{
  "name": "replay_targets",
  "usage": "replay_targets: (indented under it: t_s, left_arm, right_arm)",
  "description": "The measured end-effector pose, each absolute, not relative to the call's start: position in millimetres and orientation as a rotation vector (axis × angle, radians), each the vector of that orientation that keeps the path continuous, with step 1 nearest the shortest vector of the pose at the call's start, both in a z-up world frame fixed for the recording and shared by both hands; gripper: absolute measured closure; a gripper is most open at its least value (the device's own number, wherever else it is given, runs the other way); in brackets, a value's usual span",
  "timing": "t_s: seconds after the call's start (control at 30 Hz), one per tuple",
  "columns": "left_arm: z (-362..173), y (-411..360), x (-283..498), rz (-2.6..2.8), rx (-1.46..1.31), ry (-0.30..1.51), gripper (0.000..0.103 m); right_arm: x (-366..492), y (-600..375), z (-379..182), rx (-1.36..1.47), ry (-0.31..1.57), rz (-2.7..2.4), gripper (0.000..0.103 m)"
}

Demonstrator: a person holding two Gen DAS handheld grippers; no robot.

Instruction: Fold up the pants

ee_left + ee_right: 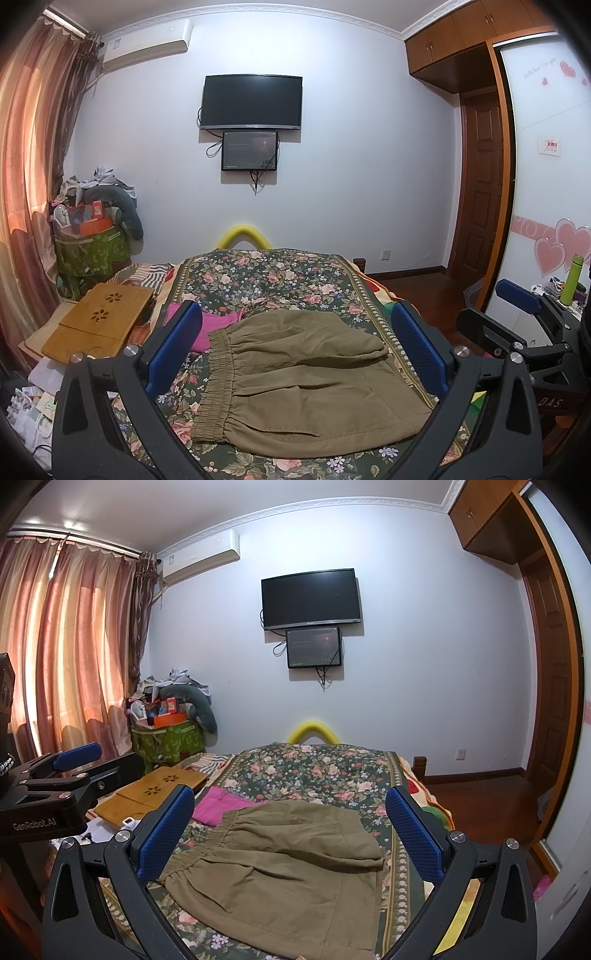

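Olive-khaki pants point(306, 380) lie folded in a flat bundle on the floral bedspread point(273, 277), elastic waistband to the left. They also show in the right wrist view point(280, 871). My left gripper point(295, 347) is open and empty, held above the pants with its blue pads point(175, 347) on either side. My right gripper point(291, 834) is open and empty too, above the same bundle. Each gripper shows at the edge of the other's view: the right one point(517, 299) and the left one point(74, 757).
A folded pink garment point(218, 328) lies behind the pants on the left. A bamboo lap tray point(99, 321) sits at the bed's left side. A green bag piled with things point(92, 243) stands by the curtain. Wardrobe and door are on the right.
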State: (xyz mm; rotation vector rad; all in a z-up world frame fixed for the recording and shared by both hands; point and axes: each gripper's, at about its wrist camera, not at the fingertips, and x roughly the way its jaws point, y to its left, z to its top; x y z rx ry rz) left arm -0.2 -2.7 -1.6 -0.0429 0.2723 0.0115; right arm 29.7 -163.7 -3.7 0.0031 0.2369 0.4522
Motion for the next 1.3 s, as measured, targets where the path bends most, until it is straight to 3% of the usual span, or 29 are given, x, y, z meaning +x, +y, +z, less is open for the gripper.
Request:
replay_targets:
  t_s: [0.67, 1.3]
  left_arm:
    - [-16.7, 10.1, 37.6, 0.027, -0.047, 0.352, 0.000]
    - [-139.7, 102.3, 210.0, 0.109, -0.135, 0.904, 0.000]
  right_arm:
    - [56.0, -168.8, -18.7, 0.015, 0.294, 0.423, 0.000]
    - [173.5, -202.8, -113.5, 0.027, 0.676, 0.344, 0.000]
